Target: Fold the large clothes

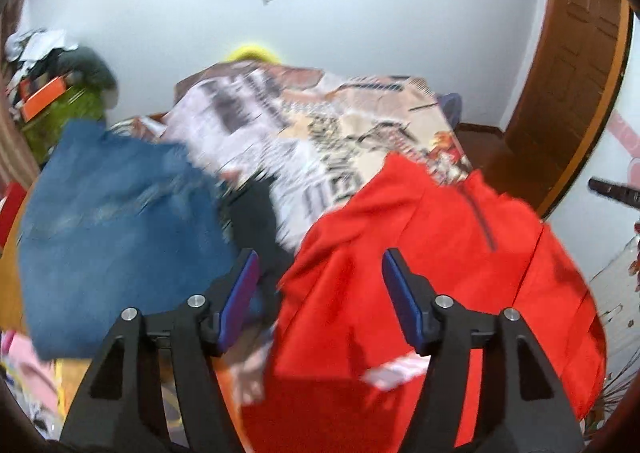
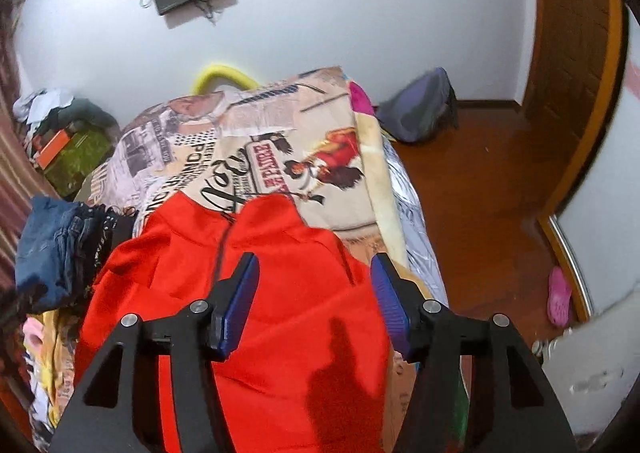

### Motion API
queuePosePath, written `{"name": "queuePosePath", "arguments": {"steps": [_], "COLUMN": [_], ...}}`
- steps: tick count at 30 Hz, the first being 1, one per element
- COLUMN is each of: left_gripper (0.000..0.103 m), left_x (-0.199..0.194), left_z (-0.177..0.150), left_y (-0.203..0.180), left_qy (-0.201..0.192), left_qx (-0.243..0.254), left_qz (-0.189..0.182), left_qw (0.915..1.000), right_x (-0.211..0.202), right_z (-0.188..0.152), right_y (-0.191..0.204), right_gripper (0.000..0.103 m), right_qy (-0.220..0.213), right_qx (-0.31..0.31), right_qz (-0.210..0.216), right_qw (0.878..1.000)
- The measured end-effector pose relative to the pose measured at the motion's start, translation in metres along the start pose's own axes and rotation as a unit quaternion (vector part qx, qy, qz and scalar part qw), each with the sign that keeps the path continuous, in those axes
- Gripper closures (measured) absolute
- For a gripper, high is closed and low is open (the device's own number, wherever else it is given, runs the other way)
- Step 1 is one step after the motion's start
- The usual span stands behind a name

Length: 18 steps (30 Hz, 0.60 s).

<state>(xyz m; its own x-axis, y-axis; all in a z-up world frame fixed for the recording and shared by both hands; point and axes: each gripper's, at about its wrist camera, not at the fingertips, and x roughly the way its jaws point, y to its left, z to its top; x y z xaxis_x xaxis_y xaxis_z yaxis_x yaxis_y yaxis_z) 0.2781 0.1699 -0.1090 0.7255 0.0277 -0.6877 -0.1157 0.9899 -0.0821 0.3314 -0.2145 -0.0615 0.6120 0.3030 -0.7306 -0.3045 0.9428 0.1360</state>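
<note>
Red top (image 2: 256, 293) spread flat on the bed (image 2: 320, 157), collar toward the upper middle of the frame, long axis running away from both claws. Left claw (image 1: 318, 273) and right claw (image 2: 314, 277) both spread, pinching nothing, hovering over the near hem; right one more squarely above the cloth. Jeans (image 1: 116, 221) fill the left of the left view, a small heap in the right view, which alone shows a pink shoe (image 2: 558, 295) at lower right.

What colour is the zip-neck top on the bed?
Bright red top with a dark zip; clearest in the right wrist view.
</note>
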Motion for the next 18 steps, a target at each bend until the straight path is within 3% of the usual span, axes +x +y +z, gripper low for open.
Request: {"name": "queuePosePath", "arguments": {"steps": [7, 13, 15, 18], "left_gripper": [0.039, 0.039, 0.039, 0.039], "left_x": [0.068, 0.138, 0.156, 0.191], "left_z": [0.057, 0.072, 0.072, 0.072], "left_y": [-0.031, -0.05, -0.052, -0.056], "left_qy": [0.03, 0.081, 0.089, 0.101], "left_qx": [0.006, 0.006, 0.006, 0.0], "left_qz": [-0.045, -0.072, -0.073, -0.038], "left_qw": [0.9985, 0.9941, 0.9933, 0.9942], "right_x": [0.047, 0.098, 0.117, 0.146], "right_z": [0.015, 0.03, 0.036, 0.041], "right_y": [0.016, 0.012, 0.006, -0.004], "right_gripper": [0.049, 0.049, 0.049, 0.049], "right_qy": [0.031, 0.068, 0.082, 0.107], "right_qx": [-0.034, 0.003, 0.03, 0.062], "right_qz": [0.005, 0.04, 0.055, 0.062], "right_qw": [0.999, 0.997, 0.995, 0.99]}}
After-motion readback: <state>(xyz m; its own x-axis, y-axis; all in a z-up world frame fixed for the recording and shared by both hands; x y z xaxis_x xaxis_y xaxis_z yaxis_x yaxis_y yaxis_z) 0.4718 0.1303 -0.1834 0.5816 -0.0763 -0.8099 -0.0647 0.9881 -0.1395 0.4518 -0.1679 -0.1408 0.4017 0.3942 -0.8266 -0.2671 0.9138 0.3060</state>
